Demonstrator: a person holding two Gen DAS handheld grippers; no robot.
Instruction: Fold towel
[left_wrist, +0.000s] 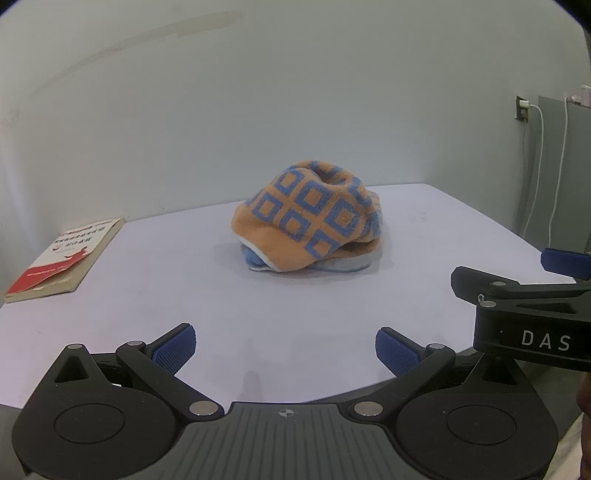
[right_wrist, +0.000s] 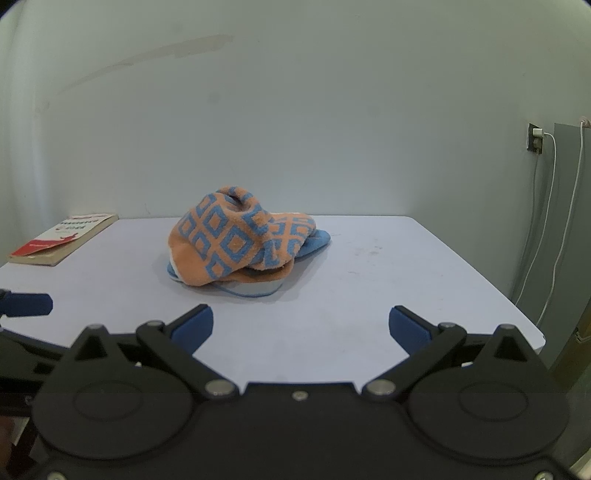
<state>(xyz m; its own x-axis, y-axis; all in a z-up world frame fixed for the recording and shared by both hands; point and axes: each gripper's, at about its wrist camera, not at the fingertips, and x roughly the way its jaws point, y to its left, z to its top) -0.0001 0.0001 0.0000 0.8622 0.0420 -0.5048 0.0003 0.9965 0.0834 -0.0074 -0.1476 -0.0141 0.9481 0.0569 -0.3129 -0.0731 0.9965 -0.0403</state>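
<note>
Facing a crumpled towel (left_wrist: 308, 221) heaped mid-table (left_wrist: 147, 295), right of a book (left_wrist: 62, 258), both hand-held grippers, left (left_wrist: 284, 349) and right (right_wrist: 301, 326), hover spread and empty; pinching bunched layers risks dragging the heap.

One towel (left_wrist: 310, 225) lying crumpled on one table (left_wrist: 184, 288). One book (left_wrist: 62, 258) sitting at table's far left corner. Two grippers showing: left gripper (left_wrist: 284, 350), right gripper (right_wrist: 301, 326) (each bearing two blue pads). One wall socket (right_wrist: 535, 142) holding one plug; two white cables (right_wrist: 546, 229) hanging beside it.
</note>
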